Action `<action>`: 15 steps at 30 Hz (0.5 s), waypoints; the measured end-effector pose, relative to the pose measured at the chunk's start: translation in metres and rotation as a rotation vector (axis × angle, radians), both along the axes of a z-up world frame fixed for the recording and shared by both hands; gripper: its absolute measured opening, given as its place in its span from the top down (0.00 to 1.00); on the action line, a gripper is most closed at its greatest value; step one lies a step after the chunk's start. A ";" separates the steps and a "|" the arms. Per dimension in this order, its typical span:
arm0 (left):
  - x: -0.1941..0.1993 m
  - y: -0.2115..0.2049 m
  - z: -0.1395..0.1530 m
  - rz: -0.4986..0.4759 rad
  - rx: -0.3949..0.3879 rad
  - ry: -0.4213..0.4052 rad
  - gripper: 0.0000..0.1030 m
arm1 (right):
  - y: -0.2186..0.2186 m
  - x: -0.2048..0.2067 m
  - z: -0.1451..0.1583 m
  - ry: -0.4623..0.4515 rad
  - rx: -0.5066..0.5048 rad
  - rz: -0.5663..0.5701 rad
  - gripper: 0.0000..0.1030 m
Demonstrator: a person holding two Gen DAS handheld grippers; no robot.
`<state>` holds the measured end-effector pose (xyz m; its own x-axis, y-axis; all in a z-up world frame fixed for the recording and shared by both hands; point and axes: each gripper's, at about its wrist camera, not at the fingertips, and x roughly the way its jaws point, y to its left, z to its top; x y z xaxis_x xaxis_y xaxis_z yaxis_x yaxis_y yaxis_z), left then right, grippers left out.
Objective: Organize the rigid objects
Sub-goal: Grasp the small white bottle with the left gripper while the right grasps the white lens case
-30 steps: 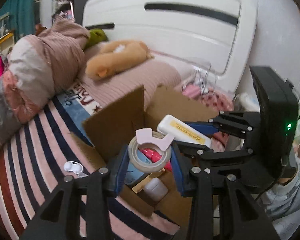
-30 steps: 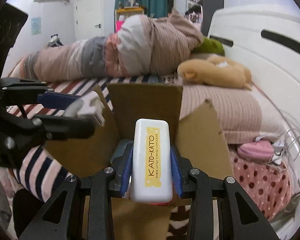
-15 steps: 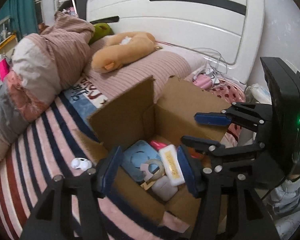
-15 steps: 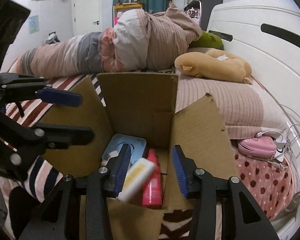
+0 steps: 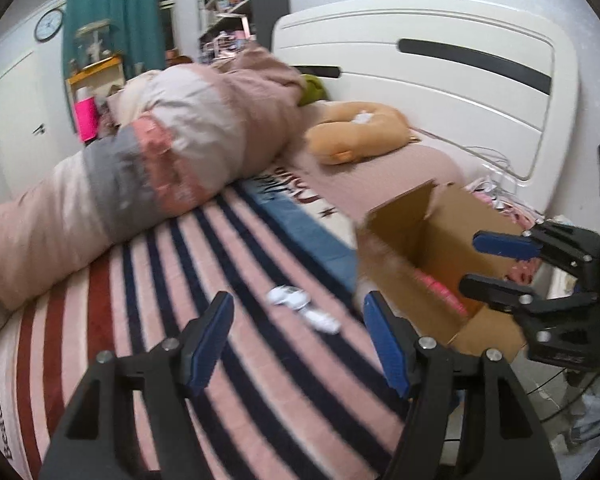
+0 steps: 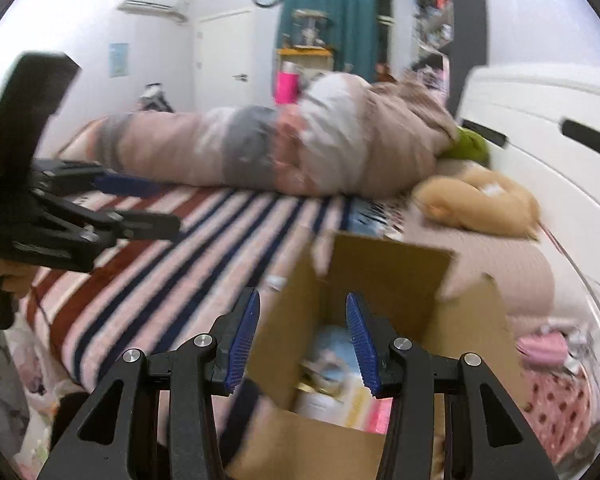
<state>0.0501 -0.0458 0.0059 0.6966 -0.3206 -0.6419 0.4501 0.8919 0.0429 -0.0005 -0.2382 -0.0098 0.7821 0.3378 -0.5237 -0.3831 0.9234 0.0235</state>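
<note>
An open cardboard box [image 5: 428, 240] [image 6: 384, 280] stands on the striped bed. Inside it I see a pink item [image 5: 440, 292], a light blue item [image 6: 336, 348] and a white and yellow container [image 6: 340, 404], all blurred. A small white object [image 5: 300, 304] lies on the blanket just left of the box. My left gripper [image 5: 300, 336] is open and empty over the blanket, short of the white object. My right gripper [image 6: 302, 340] is open and empty above the box's near left corner; it also shows in the left wrist view [image 5: 496, 260].
A rolled duvet [image 5: 140, 184] lies along the far side of the bed. A tan plush toy [image 5: 360, 132] rests by the white headboard [image 5: 440, 68]. A pink pouch with cables [image 6: 540, 344] sits right of the box. The bed's edge is near me.
Both grippers let go of their items, the tape roll and the white container, into the box and opened. Both have since swung left and pulled back from the box.
</note>
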 end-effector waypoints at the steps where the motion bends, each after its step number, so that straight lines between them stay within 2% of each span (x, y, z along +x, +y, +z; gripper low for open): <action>1: -0.001 0.011 -0.004 0.011 -0.001 0.001 0.38 | 0.012 -0.002 0.003 -0.009 0.009 0.020 0.60; 6: 0.003 0.054 -0.028 0.063 -0.022 0.030 0.38 | 0.068 -0.003 -0.001 0.010 0.015 0.124 0.60; 10: 0.013 0.081 -0.054 0.093 -0.030 0.063 0.38 | 0.115 0.012 -0.029 0.106 -0.008 0.160 0.60; 12: 0.018 0.090 -0.070 0.091 -0.042 0.086 0.38 | 0.128 0.023 -0.047 0.144 -0.027 0.143 0.60; 15: 0.025 0.099 -0.089 0.094 -0.037 0.100 0.38 | 0.140 0.056 -0.088 0.202 -0.084 0.055 0.60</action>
